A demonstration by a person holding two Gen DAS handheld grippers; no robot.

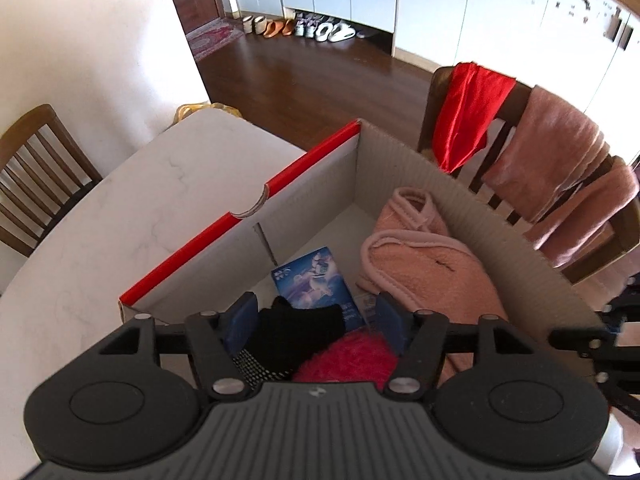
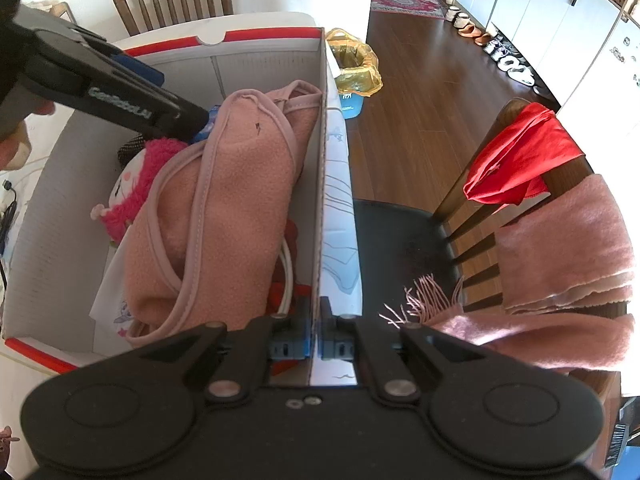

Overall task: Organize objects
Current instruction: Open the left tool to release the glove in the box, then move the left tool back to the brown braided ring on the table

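- Left claw [image 1: 316, 316] reaches down into the box [image 1: 312, 176], its jaws spread wide apart with a black glove [image 1: 296, 328] lying between them, untouched by the blue pads [image 1: 240, 320].
- Right claw [image 2: 315, 338] has its jaws pinched together on the box wall [image 2: 322, 184], one finger inside, one outside.
- In the right wrist view the left claw [image 2: 120, 96] angles in from the upper left.

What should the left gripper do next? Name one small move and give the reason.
Probably lift the left gripper straight up out of the box: it is open, and the black glove already lies inside beside the pink fleece, while the right gripper clamps the box wall.
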